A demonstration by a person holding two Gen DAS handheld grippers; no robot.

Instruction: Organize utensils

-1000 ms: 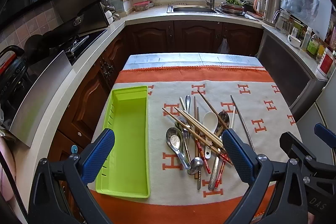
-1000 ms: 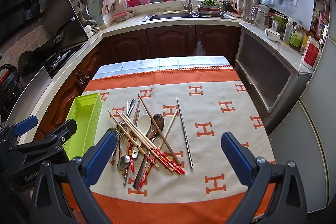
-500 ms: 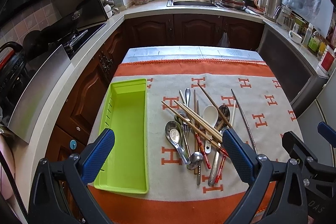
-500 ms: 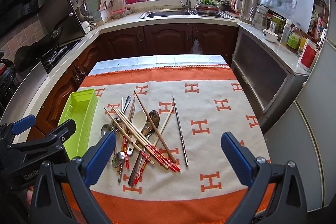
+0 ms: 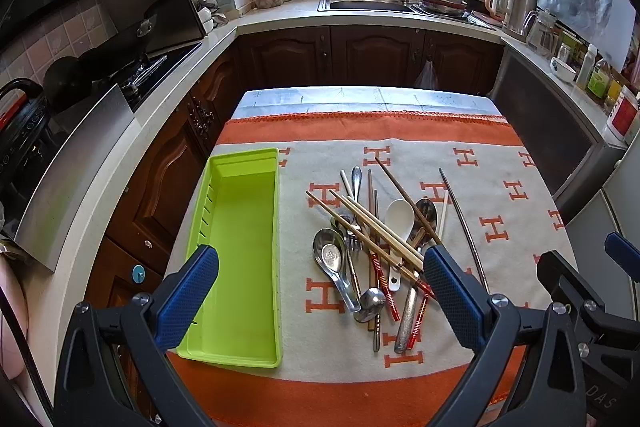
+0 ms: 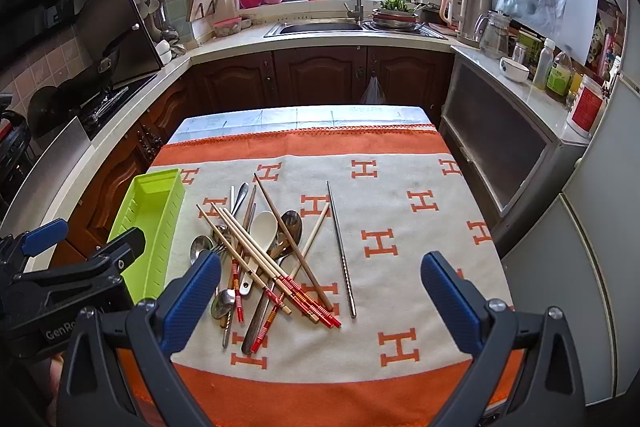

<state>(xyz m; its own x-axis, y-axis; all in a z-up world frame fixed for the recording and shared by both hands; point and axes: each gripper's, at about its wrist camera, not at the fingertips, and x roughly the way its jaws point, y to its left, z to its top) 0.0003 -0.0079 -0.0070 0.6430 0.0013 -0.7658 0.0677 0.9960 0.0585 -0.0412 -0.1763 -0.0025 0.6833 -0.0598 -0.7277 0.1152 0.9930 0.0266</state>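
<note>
A heap of utensils (image 5: 374,243) (image 6: 264,255) lies mid-table: wooden and red-banded chopsticks, metal spoons, a fork and a white spoon (image 5: 398,217) (image 6: 262,229). One metal chopstick (image 5: 464,223) (image 6: 340,247) lies apart on the right. A lime green tray (image 5: 240,259) (image 6: 150,227) sits empty to the left. My left gripper (image 5: 320,291) hovers open above the near table edge, over the tray and heap. My right gripper (image 6: 320,291) is open too, held above the heap's near end. Neither holds anything.
An orange and cream cloth (image 5: 400,131) (image 6: 400,195) covers the small table. Brown cabinets, a sink counter (image 6: 320,27) and a stove (image 5: 132,79) ring it. A grey appliance (image 6: 508,155) stands close on the right.
Both grippers have drawn back and upward, so the table and utensils look smaller and farther. Nothing on the table has moved.
</note>
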